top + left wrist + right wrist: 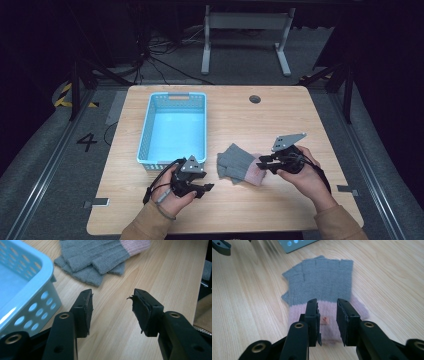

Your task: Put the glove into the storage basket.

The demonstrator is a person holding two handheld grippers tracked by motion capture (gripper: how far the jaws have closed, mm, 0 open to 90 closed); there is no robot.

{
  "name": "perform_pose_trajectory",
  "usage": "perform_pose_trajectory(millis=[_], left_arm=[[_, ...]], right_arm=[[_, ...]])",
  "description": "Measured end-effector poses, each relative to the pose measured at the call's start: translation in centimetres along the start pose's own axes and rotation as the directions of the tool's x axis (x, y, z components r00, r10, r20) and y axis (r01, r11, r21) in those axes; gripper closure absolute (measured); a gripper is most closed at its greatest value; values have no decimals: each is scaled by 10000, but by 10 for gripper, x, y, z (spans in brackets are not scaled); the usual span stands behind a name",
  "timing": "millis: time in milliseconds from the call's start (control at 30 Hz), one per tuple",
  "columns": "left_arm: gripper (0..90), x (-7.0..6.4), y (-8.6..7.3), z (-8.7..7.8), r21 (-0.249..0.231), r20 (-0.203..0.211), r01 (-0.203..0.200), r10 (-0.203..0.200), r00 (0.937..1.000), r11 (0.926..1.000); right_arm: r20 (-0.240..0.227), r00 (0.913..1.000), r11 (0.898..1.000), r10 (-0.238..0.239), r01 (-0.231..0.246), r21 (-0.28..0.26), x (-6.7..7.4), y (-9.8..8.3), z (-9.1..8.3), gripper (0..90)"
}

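Note:
A pair of grey fingerless gloves [235, 162] with pink cuffs [255, 175] lies stacked on the wooden table [280, 120], right of centre. My right gripper [261, 163] hovers at the cuff end, its jaws a little apart above the pink cuff [294, 312], holding nothing. The grey finger part [324, 280] stretches away beyond the jaws. My left gripper [207, 189] rests low near the table's front, open and empty [112, 305]. The gloves [100, 255] lie ahead of it, a short way off.
A light blue perforated basket [145, 130] stands empty at the left of the table, its corner [30, 287] close beside my left gripper. A round cable hole [255, 99] sits near the far edge. Bare wood lies to the right and front.

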State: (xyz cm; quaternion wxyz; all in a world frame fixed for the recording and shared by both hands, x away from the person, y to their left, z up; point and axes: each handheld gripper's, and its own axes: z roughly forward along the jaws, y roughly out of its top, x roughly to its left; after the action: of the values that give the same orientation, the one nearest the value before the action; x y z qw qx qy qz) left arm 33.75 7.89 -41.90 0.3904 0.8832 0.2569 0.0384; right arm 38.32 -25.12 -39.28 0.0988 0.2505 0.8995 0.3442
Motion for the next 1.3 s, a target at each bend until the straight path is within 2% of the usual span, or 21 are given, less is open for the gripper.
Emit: perform_pose_trajectory(millis=[167,367,667,1033,1300], left_arm=[[542,-1,5,7,24,-150,8,-8,9999,10000],[574,2,8,13,99,-220,239,-237,9995,9997],[599,2,10,17,255,-215,87,-82,9997,9996],[623,2,9,18,403,-312,166,-153,9994,9990],[623,-2,10,26,561,-357,113,-93,9993,9984]], right_arm=[[322,9989,9994,351,-353,55,-2,-8,-10,718],[620,9964,9981,581,-593,184,-4,-18,-16,715],[971,9911,9943,914,-962,469,-7,-28,-19,705],[1190,9876,9877,1021,-1149,1063,-11,-37,-9,666],[1079,9888,9847,1028,-1165,1293,-14,-39,-1,659]])
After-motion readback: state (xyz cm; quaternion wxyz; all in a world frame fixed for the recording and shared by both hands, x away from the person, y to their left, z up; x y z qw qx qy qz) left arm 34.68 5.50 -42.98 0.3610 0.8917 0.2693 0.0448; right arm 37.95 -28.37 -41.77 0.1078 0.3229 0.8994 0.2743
